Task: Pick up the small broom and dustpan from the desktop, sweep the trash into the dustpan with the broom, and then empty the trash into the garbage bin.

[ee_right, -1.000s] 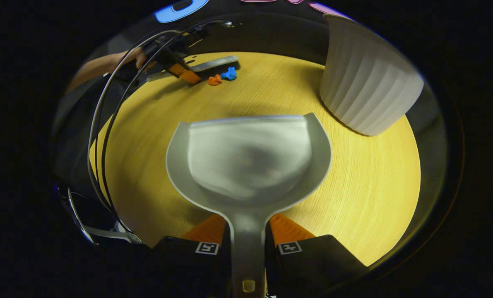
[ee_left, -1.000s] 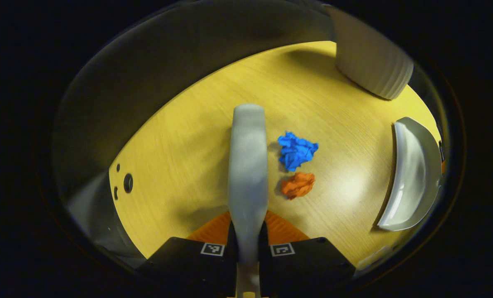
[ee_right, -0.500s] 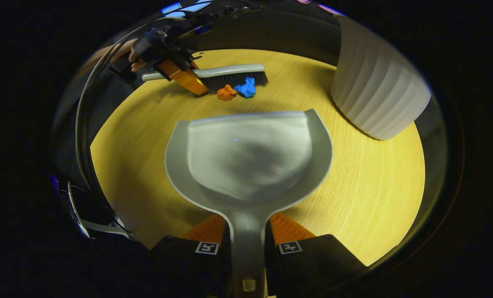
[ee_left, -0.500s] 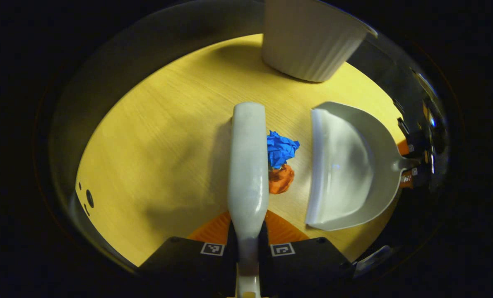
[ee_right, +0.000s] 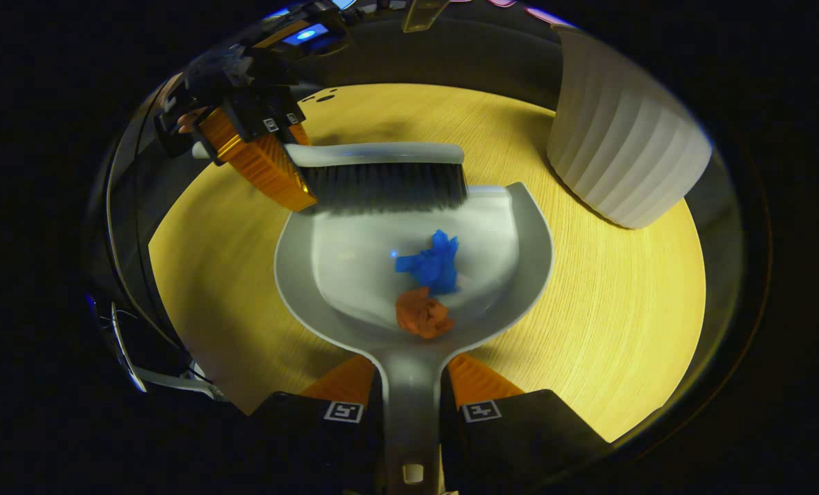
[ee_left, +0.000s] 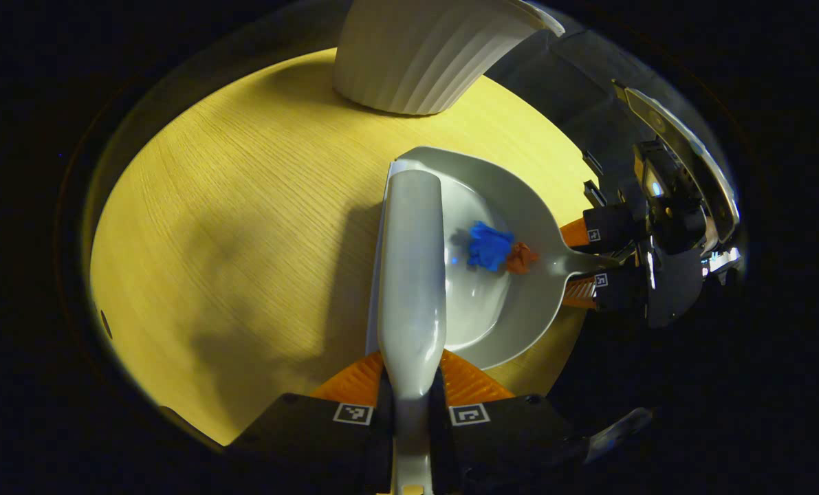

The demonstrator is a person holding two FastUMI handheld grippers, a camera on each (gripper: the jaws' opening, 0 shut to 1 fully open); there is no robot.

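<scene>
Gripping, left: the left gripper (ee_left: 411,385) has its 2 fingers closed against the handle of the small broom (ee_left: 412,275), which runs forward between them in the left gripper view.
Gripping, right: the right gripper (ee_right: 411,385) has both fingers pressed on the narrow handle of the dustpan (ee_right: 354,275), 1 finger on each side.
Broom: in the right gripper view the small broom (ee_right: 381,175) lies across the open front edge of the pan, its dark bristles pointing down at the lip; the left gripper (ee_right: 258,161) holds it from the left end of that view.
Dustpan: it sits low on the desktop (ee_right: 615,309), mouth facing away from the right gripper; in the left gripper view the dustpan (ee_left: 526,206) lies just right of the broom, with the right gripper (ee_left: 591,261) on its handle at the right.
Trash: 2 crumpled scraps lie inside the pan, the blue scrap (ee_right: 431,263) toward the middle and the orange scrap (ee_right: 421,313) just behind it, near the handle end; the 2 look to be touching. In the left gripper view the blue scrap (ee_left: 488,246) and orange scrap (ee_left: 520,258) sit side by side in the pan.
Garbage bin: the white ribbed garbage bin (ee_right: 622,148) stands on the desktop to the far right of the pan, apart from it; in the left gripper view the garbage bin (ee_left: 423,55) is at the top, beyond the pan.
Desktop: yellow wood grain, lit unevenly, with the broom's shadow on the desktop (ee_left: 244,227) to its left.
</scene>
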